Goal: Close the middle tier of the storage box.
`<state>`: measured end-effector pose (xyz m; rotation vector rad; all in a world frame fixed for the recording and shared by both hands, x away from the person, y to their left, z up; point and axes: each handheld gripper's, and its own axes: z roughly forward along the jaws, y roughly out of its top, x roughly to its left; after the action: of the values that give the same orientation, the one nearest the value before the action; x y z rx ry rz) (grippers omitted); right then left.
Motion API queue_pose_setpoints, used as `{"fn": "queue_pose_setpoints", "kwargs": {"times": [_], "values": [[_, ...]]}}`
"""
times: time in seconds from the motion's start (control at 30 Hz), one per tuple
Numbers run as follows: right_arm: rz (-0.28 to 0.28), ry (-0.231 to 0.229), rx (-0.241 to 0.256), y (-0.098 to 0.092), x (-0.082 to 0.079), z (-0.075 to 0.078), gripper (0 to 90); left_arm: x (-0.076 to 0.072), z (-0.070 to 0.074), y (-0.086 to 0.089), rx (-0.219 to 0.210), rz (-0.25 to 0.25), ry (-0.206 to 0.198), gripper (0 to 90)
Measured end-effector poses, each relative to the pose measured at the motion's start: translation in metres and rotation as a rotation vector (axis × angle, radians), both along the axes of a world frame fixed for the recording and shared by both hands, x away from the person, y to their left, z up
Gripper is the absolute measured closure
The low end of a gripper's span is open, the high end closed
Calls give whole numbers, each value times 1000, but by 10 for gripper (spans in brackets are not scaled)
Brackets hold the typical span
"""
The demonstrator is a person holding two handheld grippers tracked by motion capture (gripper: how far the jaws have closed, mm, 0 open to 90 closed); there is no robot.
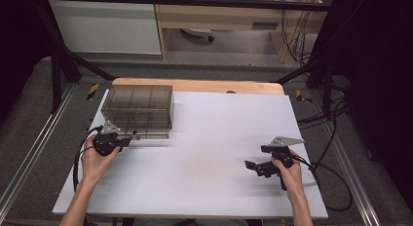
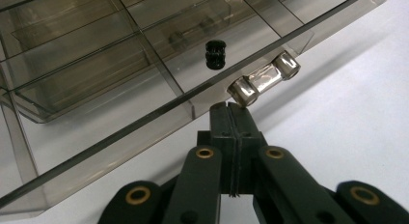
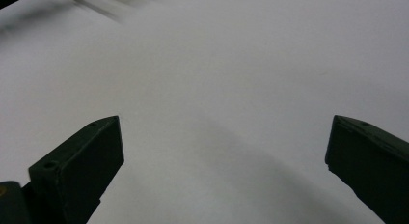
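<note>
From above, my left gripper (image 1: 127,141) sits at nine o'clock on the worktop (image 1: 204,153), at the smoky drawer cabinet (image 1: 139,106); its own view shows fingers pressed together beside the drawer handle (image 2: 264,82), while my right gripper (image 3: 224,161) idles, fingers wide.
</note>
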<state>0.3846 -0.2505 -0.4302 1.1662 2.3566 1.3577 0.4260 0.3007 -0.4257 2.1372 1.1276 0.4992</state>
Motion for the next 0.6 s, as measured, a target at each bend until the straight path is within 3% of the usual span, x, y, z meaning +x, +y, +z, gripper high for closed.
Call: {"fn": "queue_pose_setpoints", "kwargs": {"times": [0.6], "values": [[0, -1, 2, 0, 0, 0, 5, 2, 0, -1, -4, 9, -7, 893]]}}
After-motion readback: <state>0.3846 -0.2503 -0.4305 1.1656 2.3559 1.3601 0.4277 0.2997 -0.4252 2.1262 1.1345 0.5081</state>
